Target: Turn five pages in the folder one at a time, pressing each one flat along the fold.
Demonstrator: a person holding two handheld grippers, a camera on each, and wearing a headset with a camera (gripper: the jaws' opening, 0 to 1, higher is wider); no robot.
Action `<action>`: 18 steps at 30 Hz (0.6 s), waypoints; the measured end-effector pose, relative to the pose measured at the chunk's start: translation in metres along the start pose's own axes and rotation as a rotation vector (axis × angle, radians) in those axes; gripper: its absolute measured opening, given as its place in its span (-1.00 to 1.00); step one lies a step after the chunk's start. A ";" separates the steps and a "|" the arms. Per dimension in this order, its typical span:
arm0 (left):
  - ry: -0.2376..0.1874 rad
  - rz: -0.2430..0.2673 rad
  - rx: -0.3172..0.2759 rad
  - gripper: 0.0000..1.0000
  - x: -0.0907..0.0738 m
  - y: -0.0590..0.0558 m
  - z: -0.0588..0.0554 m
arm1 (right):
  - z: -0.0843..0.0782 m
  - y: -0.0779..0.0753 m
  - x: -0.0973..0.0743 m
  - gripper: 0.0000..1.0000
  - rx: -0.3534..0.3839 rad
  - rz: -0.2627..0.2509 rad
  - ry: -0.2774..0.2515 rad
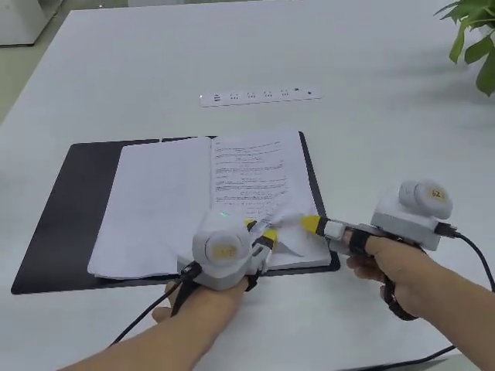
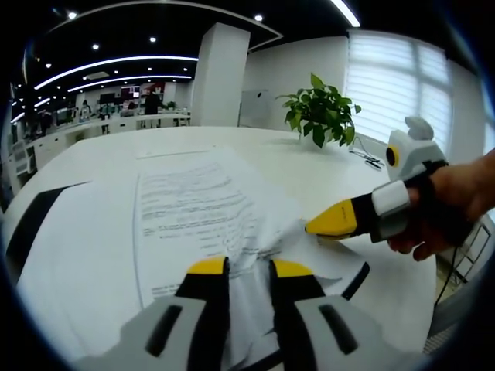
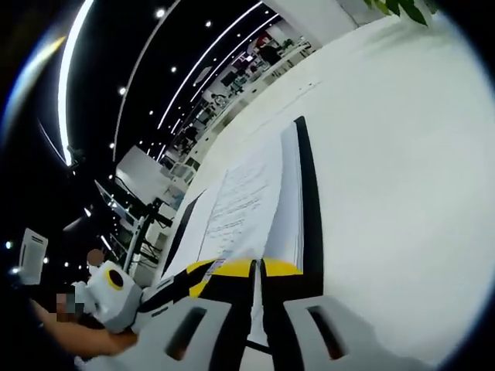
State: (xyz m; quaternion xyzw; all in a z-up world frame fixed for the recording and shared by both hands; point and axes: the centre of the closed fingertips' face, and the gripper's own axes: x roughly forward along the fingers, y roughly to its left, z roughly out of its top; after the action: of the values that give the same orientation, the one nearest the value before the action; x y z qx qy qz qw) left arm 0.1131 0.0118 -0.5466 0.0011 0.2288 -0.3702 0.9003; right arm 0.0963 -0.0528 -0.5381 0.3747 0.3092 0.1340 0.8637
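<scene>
My left gripper sits at the near edge of the folder, its yellow-tipped jaws drawn close on the bottom of the printed page, and in its own view the white sheet runs down between them. The paper just ahead of the tips is rumpled and lifted off the stack. My right gripper comes in from the right, level with the table, its jaws pressed together with the tip at the raised lower right corner of that same page; whether any paper is caught between them I cannot tell. The left hand and the right hand grip the two tools at the near edge of the white table.

The folder lies open and flat in front of me, black cover spread wide on the left and showing as a thin border along the right. On its left half lie blank sheets; on the right half is the printed page, flat over its far part and creased only near the grippers.

Beyond the folder, well apart from it, a white power strip lies across the table. A leafy green plant stands at the far right corner
</scene>
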 end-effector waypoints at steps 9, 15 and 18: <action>0.049 -0.085 -0.074 -0.33 -0.007 -0.011 0.004 | 0.014 0.005 -0.012 -1.00 0.129 -0.016 -0.016; 0.085 -0.129 -0.039 -0.11 -0.030 -0.014 0.003 | 0.018 0.019 -0.018 -1.00 0.216 -0.014 0.038; 0.073 -0.133 -0.028 -0.07 -0.043 -0.010 0.006 | 0.022 0.030 -0.020 -1.00 0.219 -0.007 0.050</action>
State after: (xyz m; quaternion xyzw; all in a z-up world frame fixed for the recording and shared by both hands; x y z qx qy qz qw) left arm 0.0820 0.0318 -0.5213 -0.0132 0.2661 -0.4258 0.8647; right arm 0.0946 -0.0539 -0.4955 0.4623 0.3445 0.1057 0.8102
